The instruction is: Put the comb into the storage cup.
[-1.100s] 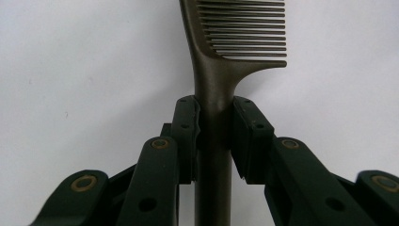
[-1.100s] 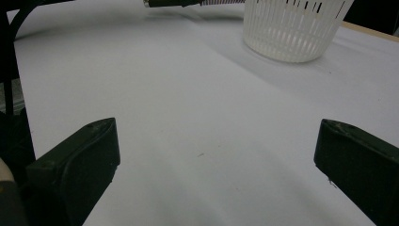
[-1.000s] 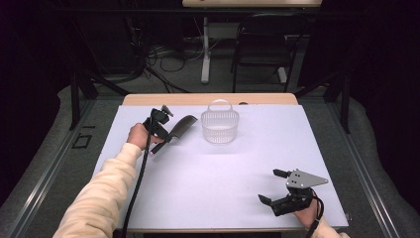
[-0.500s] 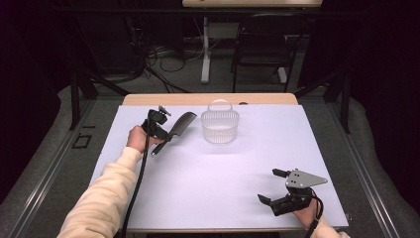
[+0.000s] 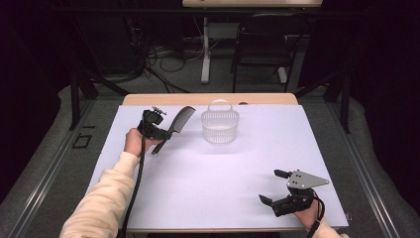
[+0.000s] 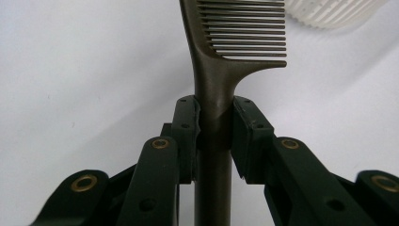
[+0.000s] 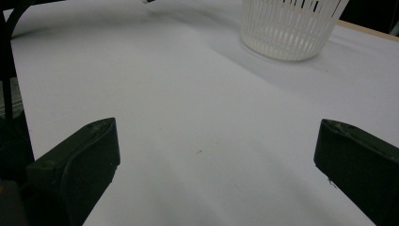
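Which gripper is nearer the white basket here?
Left. The left gripper, shut on the comb, is just left of the white basket; the right gripper rests open at the table's near right.

A dark comb, held by its handle, tilts above the table left of the white basket.

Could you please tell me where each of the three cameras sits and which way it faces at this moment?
High view: above the person's side, facing forward and down on the table; both forearms, left claw and right claw show.
Left gripper view: rides on the left claw, looking along its jaws, shut on the comb.
Right gripper view: rides on the right claw, facing across the table; its open jaws show.
Shared: the white basket appears in all three views.
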`<state>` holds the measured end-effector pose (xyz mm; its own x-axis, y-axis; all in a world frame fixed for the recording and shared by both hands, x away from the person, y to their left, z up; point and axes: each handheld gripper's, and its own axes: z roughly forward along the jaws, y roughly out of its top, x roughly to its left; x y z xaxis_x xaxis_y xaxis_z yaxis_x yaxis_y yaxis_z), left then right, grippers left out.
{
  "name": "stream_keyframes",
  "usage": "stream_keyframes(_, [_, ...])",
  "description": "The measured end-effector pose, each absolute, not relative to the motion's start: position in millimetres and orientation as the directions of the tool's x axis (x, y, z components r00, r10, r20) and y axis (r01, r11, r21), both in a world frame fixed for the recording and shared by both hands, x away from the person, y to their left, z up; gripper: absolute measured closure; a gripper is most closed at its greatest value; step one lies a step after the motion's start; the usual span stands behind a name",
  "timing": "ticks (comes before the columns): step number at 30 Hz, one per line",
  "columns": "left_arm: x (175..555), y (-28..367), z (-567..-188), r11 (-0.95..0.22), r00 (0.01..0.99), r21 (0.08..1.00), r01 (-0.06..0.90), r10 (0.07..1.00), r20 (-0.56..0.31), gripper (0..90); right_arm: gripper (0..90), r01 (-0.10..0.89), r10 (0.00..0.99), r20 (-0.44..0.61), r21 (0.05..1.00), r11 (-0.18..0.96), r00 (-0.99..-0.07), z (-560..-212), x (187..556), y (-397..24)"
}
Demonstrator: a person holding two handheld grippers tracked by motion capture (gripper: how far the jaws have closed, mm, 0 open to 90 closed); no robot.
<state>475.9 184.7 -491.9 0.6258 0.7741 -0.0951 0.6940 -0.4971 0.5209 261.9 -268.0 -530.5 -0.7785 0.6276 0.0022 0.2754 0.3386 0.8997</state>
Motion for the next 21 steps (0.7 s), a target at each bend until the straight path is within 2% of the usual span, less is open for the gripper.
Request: stream_keyframes(21, [453.9,196.9,-494.0,-0.397,0.604,0.642,0.656,0.786,-0.131,72.6,0.5,0.276,0.621,0.001,0.896,0.347,-0.784,-531.1,262.1,-266.9])
